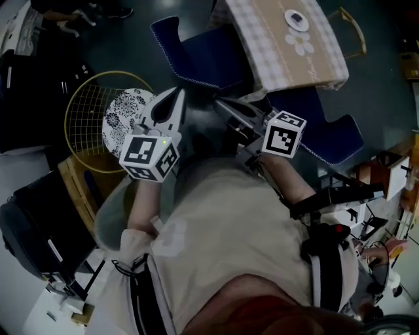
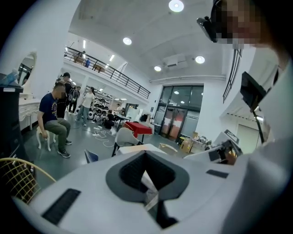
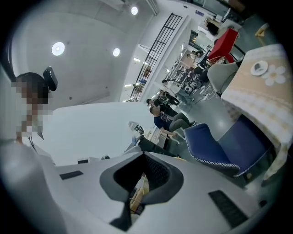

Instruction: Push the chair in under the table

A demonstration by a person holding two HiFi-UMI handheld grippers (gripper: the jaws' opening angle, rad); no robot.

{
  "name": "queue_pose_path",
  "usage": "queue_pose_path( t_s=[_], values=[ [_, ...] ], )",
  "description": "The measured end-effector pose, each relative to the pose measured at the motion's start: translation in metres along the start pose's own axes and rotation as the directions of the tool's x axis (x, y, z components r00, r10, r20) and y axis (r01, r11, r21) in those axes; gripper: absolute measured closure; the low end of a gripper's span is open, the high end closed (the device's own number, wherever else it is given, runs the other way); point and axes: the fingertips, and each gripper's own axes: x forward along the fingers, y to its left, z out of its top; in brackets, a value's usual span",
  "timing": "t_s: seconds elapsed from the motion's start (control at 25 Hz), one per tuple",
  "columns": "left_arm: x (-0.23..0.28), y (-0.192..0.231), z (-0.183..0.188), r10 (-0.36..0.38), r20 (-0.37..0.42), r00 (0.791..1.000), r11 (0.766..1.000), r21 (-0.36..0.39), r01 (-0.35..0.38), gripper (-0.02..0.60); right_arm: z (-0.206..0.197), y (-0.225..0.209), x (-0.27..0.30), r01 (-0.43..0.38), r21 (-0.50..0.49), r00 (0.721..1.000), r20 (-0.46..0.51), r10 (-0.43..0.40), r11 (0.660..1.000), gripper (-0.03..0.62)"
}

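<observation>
While table hides part of blue chair, left gripper and right gripper closed, empty.

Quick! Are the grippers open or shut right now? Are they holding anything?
Left gripper: closed, holding nothing.
Right gripper: closed, holding nothing.

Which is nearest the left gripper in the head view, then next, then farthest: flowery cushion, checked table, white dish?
1. flowery cushion, right beside it, left.
2. checked table, up to the right.
3. white dish, on the table's far part.
</observation>
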Motion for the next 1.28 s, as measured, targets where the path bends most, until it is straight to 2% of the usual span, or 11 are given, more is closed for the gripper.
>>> queue_pose_path(
  t_s=[0.2,0.32,0.56,0.72,0.88,1.04,1.28],
  values=[
    [-0.001,0.006,0.003,0.036,0.006,0.999,0.999,0.014,-0.036,0.574,0.009,-0.004,-0.002,0.039,-0.097,0.999,-0.02,-0.042,0.994,0.583],
    [0.003,0.012,-0.002,0.033,0.004,0.999,0.999,0.007,-0.033,0.574,0.009,-0.011,0.0,0.076,-0.155,0.997,-0.013,-0.079,0.985,0.583],
    [0.007,0.027,-0.021,-0.008,-0.029,1.0,0.999,-0.042,0.007,0.574,-0.005,-0.022,0.011,0.179,-0.304,0.981,-0.01,-0.191,0.936,0.583],
    [0.027,0.016,-0.031,-0.076,-0.067,0.995,0.996,-0.049,0.073,0.574,-0.004,-0.031,-0.01,0.254,-0.303,0.966,0.024,-0.259,0.918,0.583],
    [0.046,-0.017,-0.012,-0.144,-0.055,0.988,0.989,0.008,0.145,0.574,0.011,-0.035,-0.043,0.311,-0.292,0.951,0.087,-0.298,0.905,0.583],
    [0.047,-0.044,-0.001,-0.15,-0.048,0.987,0.987,0.042,0.152,0.574,0.02,-0.033,-0.059,0.293,-0.269,0.955,0.12,-0.27,0.917,0.582],
    [0.055,-0.08,-0.006,-0.147,-0.063,0.987,0.988,0.041,0.149,0.574,0.022,-0.038,-0.09,0.268,-0.265,0.962,0.131,-0.241,0.926,0.583]
  ],
)
